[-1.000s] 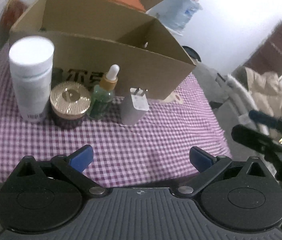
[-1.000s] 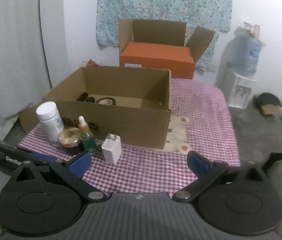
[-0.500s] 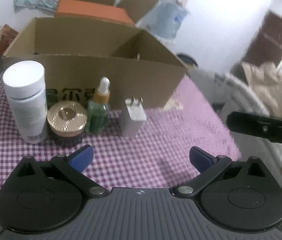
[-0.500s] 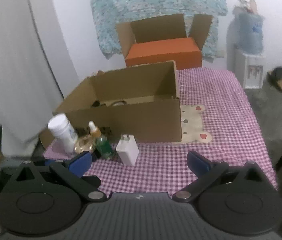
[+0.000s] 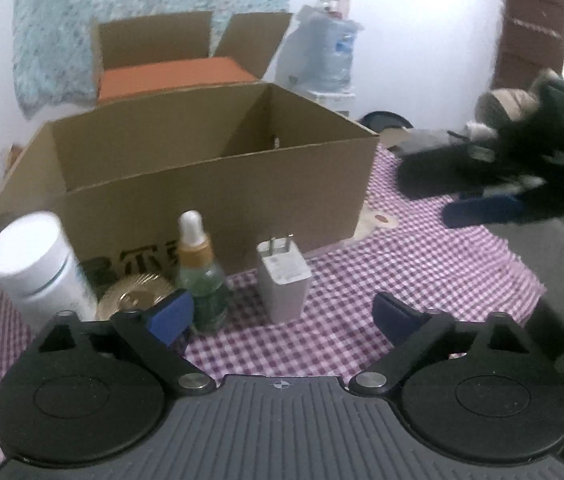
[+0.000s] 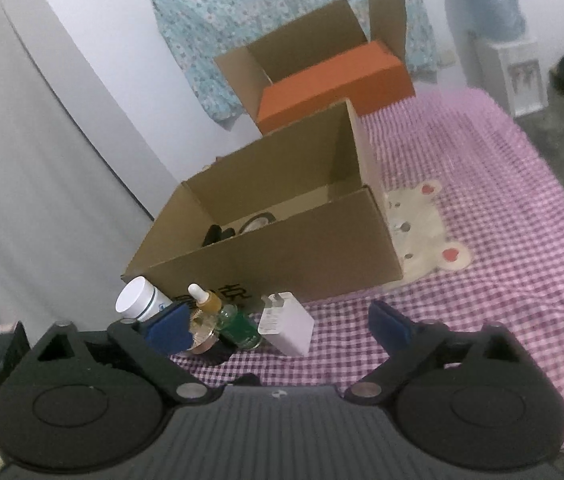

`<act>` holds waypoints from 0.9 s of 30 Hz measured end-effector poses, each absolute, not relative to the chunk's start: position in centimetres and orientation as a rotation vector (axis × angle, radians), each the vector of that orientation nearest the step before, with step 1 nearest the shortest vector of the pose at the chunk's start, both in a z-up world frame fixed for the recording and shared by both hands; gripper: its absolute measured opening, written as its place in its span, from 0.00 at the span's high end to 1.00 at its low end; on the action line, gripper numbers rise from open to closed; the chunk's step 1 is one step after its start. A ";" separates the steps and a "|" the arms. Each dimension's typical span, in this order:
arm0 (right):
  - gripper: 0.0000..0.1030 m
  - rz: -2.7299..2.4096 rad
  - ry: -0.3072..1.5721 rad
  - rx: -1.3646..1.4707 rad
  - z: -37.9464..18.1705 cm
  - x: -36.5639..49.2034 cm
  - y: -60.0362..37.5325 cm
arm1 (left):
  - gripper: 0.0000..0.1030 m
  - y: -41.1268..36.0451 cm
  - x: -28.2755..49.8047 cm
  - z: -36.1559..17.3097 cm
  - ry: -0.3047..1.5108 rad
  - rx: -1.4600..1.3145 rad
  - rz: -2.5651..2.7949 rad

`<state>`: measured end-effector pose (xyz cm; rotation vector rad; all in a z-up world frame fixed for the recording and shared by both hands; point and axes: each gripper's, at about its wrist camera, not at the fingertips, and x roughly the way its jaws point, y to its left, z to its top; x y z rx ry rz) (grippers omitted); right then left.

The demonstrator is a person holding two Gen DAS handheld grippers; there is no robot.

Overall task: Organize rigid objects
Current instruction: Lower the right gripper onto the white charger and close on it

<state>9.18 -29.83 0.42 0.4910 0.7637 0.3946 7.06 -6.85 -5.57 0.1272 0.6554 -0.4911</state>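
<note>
Several items stand in a row in front of an open cardboard box (image 5: 218,184) (image 6: 282,256): a white bottle (image 5: 38,268) (image 6: 138,304), a gold-lidded jar (image 5: 134,296) (image 6: 202,326), a green dropper bottle (image 5: 202,280) (image 6: 234,320) and a white charger plug (image 5: 283,280) (image 6: 287,326). My left gripper (image 5: 282,316) is open and empty, just short of the charger. My right gripper (image 6: 278,328) is open and empty, above and in front of the row; it shows blurred at the right of the left wrist view (image 5: 493,200). Dark items lie inside the box (image 6: 238,230).
The table has a purple checked cloth (image 6: 501,240) with a bear patch (image 6: 421,232). A second cardboard box holding an orange box (image 6: 333,84) (image 5: 174,76) stands behind. A water dispenser (image 6: 489,20) and a grey curtain (image 6: 42,160) flank the table.
Both grippers have moved closer to the row of items. The right gripper has tilted and swung in over the table from the right. Both stay open.
</note>
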 end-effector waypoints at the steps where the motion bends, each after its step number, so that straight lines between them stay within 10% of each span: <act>1: 0.13 0.397 0.774 0.500 0.2 9.6 -29.7 | 0.12 -7.2 7.0 -5.7 0.648 0.148 -0.495; 27: 0.66 0.434 1.002 0.587 -5.8 16.3 -26.0 | 0.70 -8.9 11.7 -8.0 0.761 0.158 -0.495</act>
